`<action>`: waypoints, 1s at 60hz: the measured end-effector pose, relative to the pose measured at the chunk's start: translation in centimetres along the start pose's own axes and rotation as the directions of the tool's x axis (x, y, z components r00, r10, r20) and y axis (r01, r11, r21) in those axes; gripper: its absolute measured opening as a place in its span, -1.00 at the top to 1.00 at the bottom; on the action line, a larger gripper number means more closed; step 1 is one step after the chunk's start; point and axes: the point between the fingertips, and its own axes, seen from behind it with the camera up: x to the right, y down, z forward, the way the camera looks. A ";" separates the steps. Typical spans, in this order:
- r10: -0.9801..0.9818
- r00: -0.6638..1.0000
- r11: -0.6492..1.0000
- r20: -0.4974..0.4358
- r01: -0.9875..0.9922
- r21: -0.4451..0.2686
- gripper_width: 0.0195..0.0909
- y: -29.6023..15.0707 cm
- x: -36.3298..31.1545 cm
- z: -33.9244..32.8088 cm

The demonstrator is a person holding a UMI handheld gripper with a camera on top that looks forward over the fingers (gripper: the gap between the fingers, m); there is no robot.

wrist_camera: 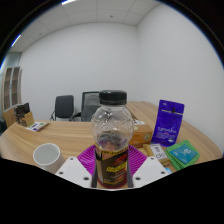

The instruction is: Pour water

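The bottle (112, 140) stands upright between the fingers of the hand-held gripper (112, 172), long axis vertical, cap pointing straight up. It is a clear plastic bottle with a black cap (112, 97) and a dark label with orange and yellow print on its lower body. The upper body looks clear; a liquid level cannot be made out.

The two white fingers (72, 170) flank the bottle's lower part, and the magenta pads (88, 157) show on both sides of the label, lying against it with no visible gap. The hand-held gripper is therefore clamped on the bottle. Whether the bottle's base rests on the tabletop (30, 140) or is lifted off it cannot be told, as the base is hidden below the fingers.

To the left of the fingers, just ahead, a white cup (47, 155) stands upright on the wooden tabletop, mouth open upward, apart from the bottle.

To the right of the bottle, a purple pouch (169, 122) stands upright on the tabletop. Nearer the right finger lie a teal packet (184, 154) and a small orange-and-white packet (154, 151), both flat.

Beyond the bottle, at the far edge of the tabletop, stand two office chairs (64, 106). Further left, some papers or boxes (22, 117) sit on the tabletop; their detail is too small to tell. White walls close the room behind.
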 end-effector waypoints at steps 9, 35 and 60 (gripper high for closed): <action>0.019 1.000 1.000 -0.012 -0.019 -0.024 0.01 0.4 -0.1 -0.1; 0.029 0.996 0.980 -0.079 -0.043 -0.192 -0.85 -2.3 -2.8 -14.9; -0.031 0.995 0.972 -0.094 0.008 -0.235 -0.85 -4.7 -9.9 -36.7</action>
